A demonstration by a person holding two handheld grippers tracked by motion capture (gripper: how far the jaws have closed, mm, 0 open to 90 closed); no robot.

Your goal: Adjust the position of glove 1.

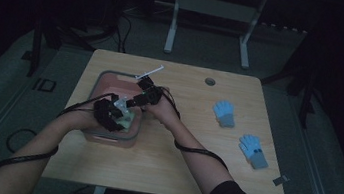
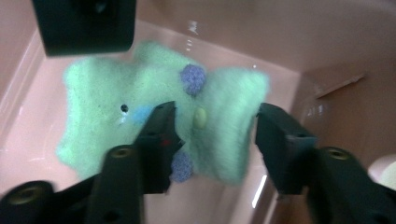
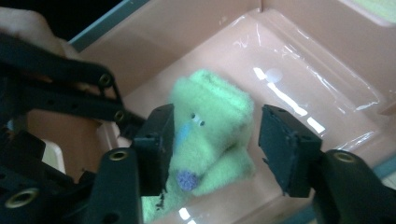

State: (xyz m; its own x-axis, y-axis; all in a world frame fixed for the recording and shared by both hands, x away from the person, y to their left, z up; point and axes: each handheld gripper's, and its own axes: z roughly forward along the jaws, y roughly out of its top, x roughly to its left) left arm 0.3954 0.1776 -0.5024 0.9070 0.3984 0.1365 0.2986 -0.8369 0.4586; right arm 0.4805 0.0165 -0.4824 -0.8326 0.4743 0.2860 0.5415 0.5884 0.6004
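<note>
We have both tongs down in the pink tub (image 1: 106, 79) at about nine o'clock on the bench (image 1: 175, 168), over a pale green fluffy glove (image 2: 107, 112) that lies on the tub's floor. The left tongs (image 2: 215, 135) stand part open astride a thick fold of the glove, pads clear of the pile; the right tongs (image 3: 212, 140) stand likewise part open with the glove between them, not pressing. We judge the glove light, soft and limp: it will sag and unfold when lifted, and it will not slip. The doubled cuff, near the little purple pompoms (image 2: 193, 79), gives the firmest bite. Two blue gloves (image 1: 224, 113) lie at about three o'clock on the bench.
</note>
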